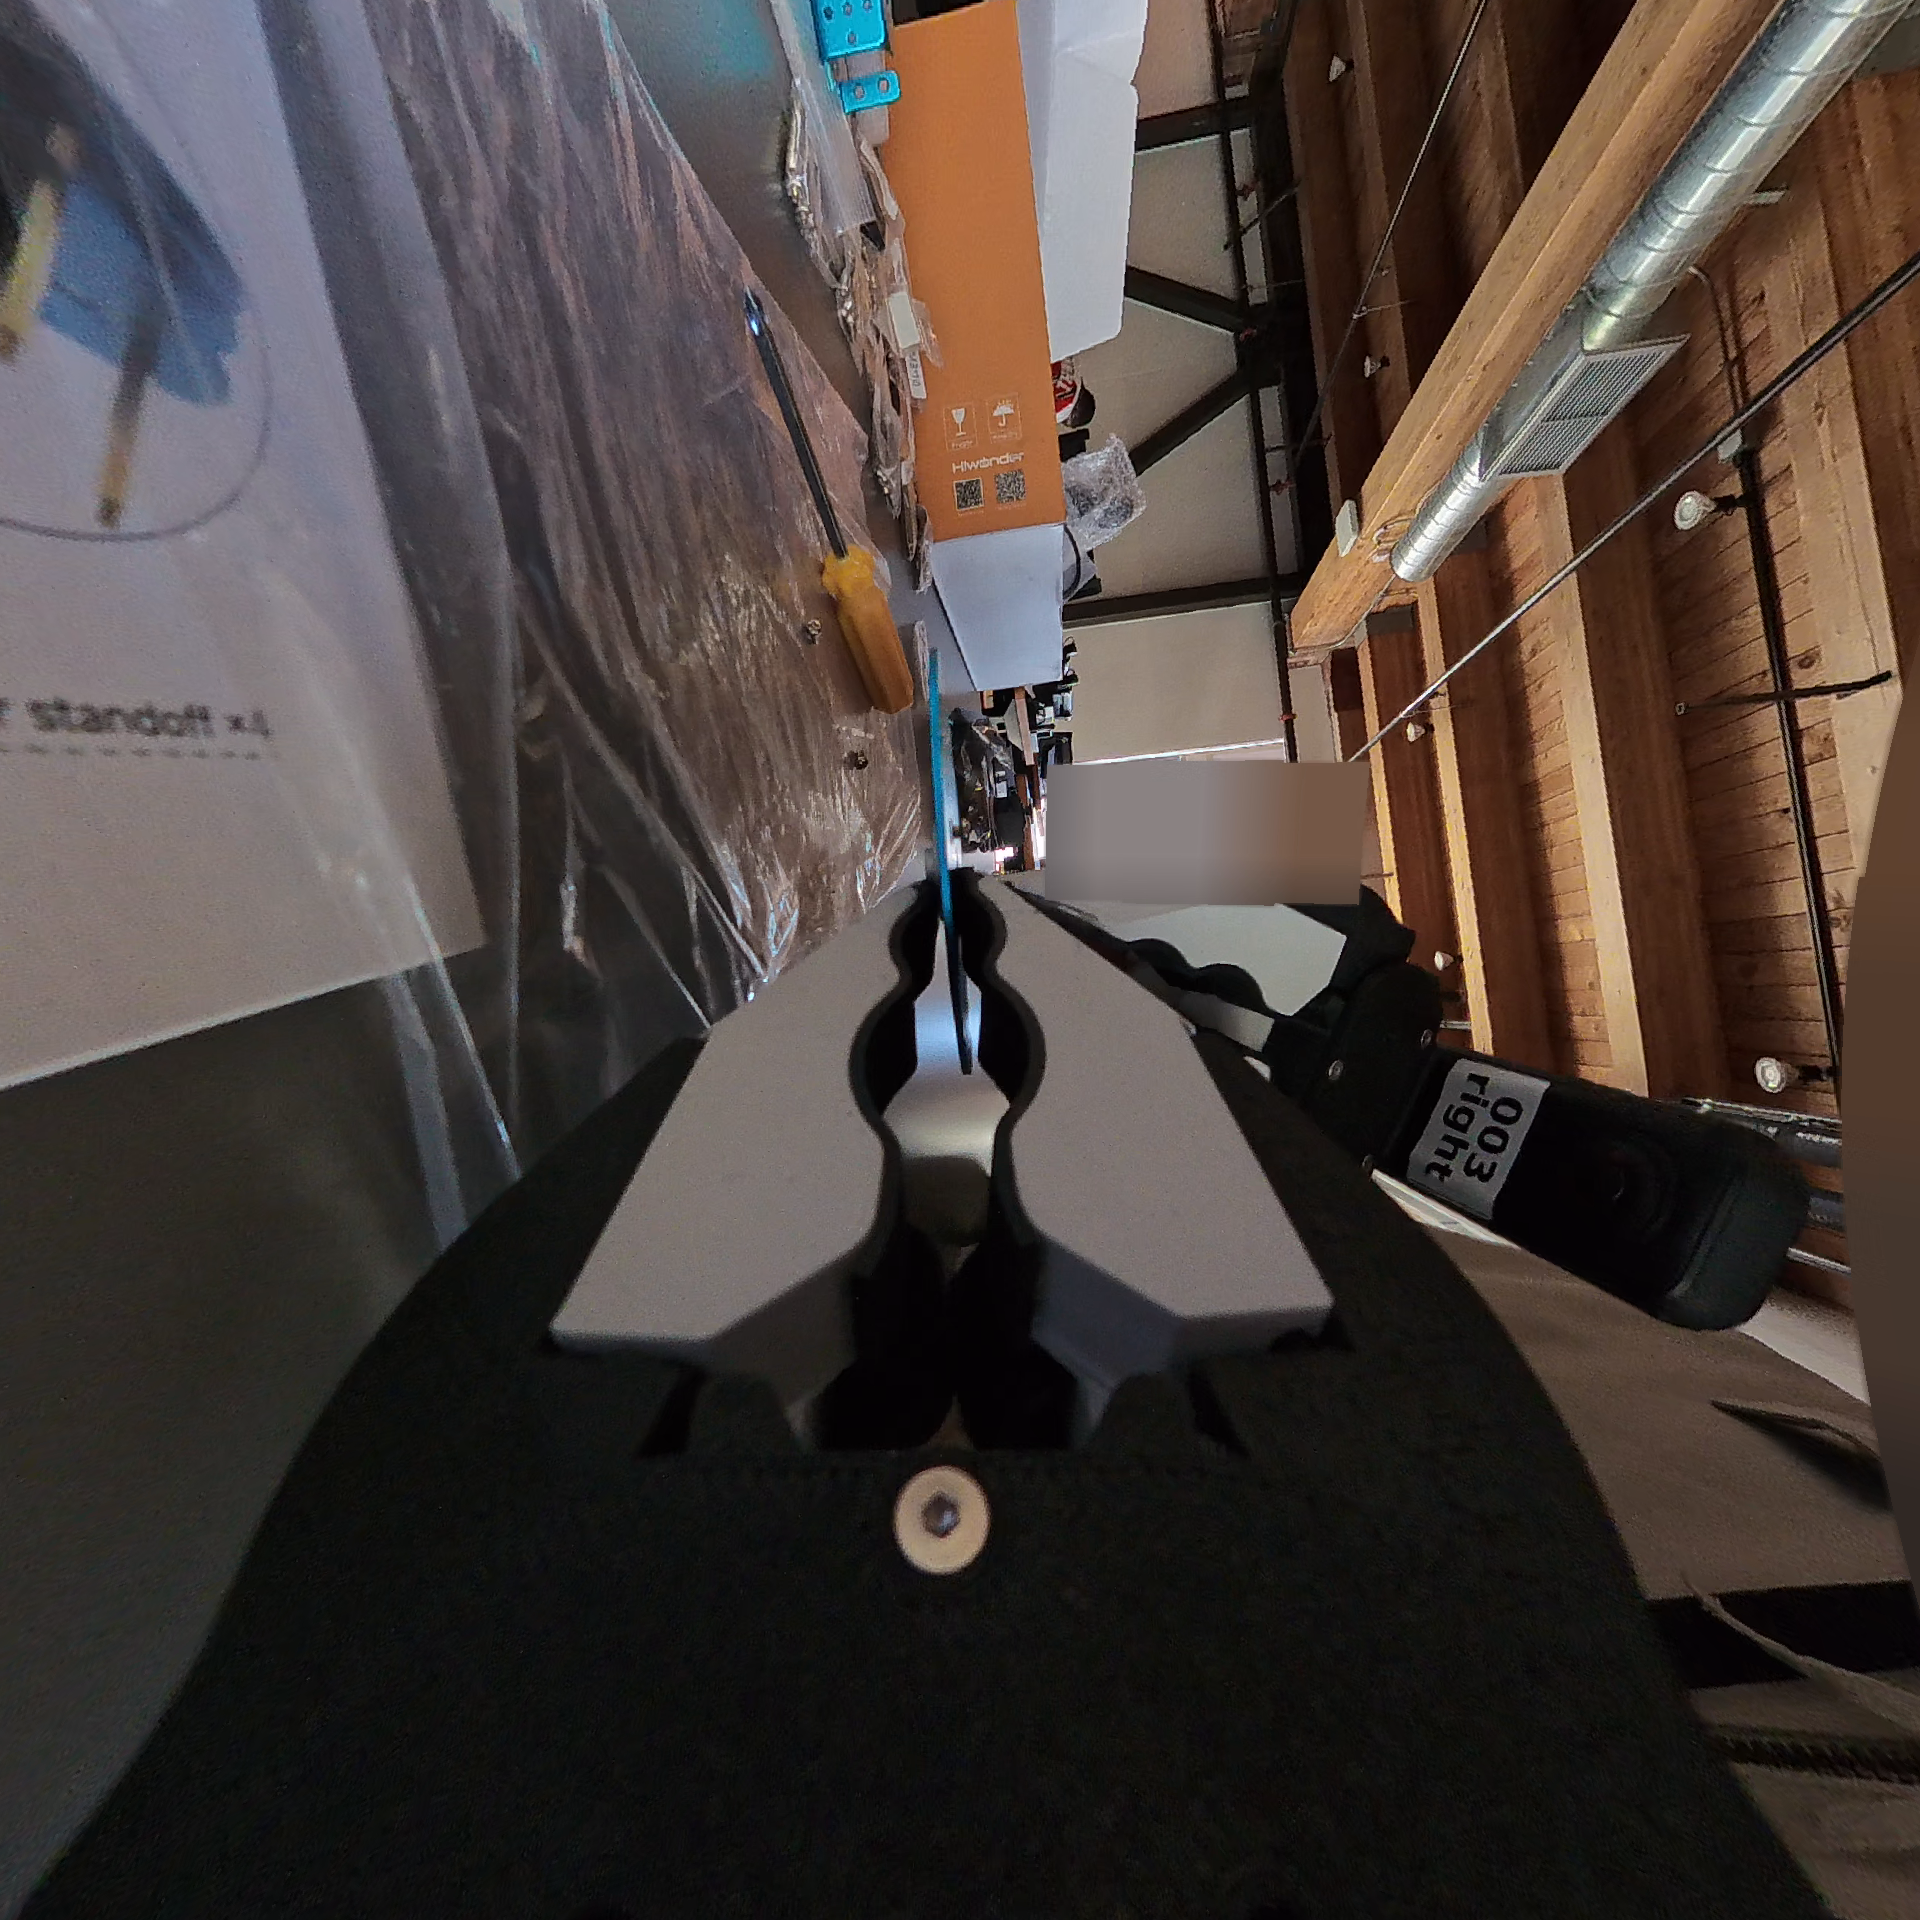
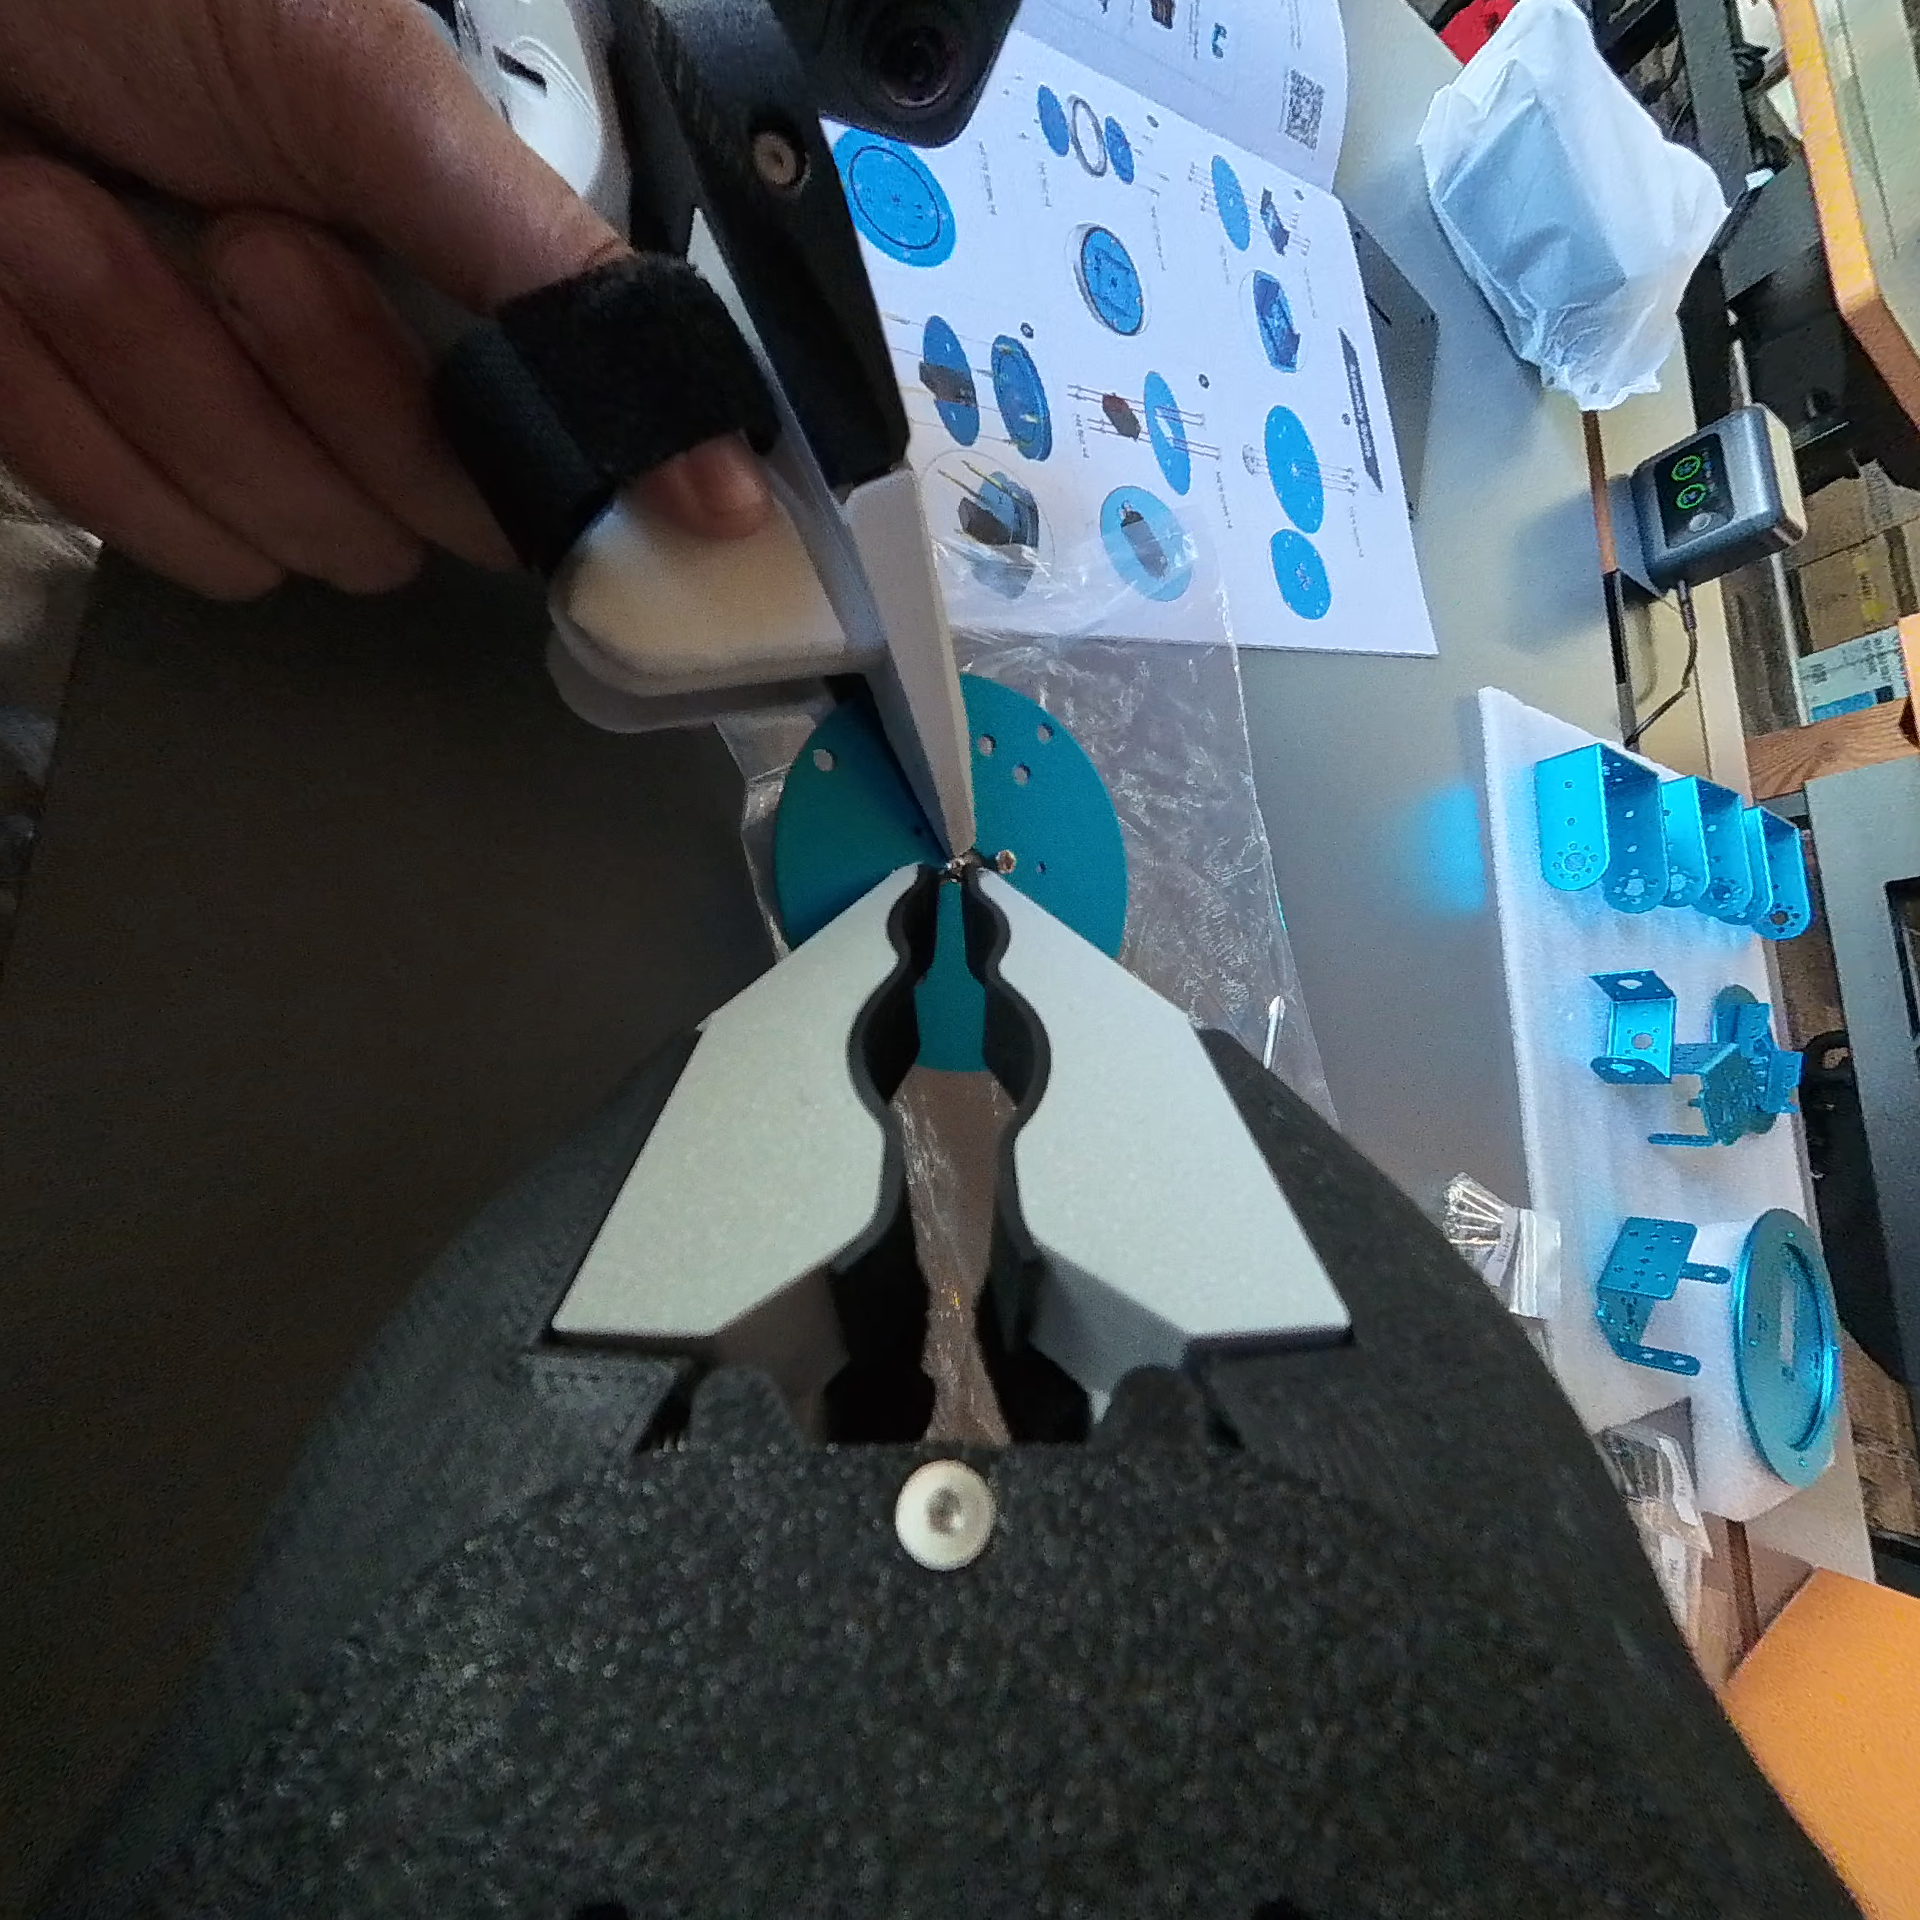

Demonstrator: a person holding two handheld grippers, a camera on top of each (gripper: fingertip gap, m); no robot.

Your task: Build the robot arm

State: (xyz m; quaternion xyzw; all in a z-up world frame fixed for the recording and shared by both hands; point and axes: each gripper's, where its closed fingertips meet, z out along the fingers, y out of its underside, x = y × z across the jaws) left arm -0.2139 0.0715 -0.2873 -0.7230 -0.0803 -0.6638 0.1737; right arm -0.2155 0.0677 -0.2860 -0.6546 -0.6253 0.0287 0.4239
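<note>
Grey tabletop (image 2: 1351, 790) carries plastic wrap. Left tool (image 1: 948, 894) is clamped on the blue disc (image 2: 1049, 831) edge; right tool (image 2: 961, 871) pinches a small screw (image 2: 964, 860) at its tips.

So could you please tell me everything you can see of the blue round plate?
The blue round plate is a thin, flat, teal-blue disc, apparently metal, with small holes drilled through it. The left hand-held gripper is shut on it, seen edge-on in the left wrist view. It sits over a clear plastic bag. The right hand-held gripper pinches a small screw right at the plate's face.
</note>
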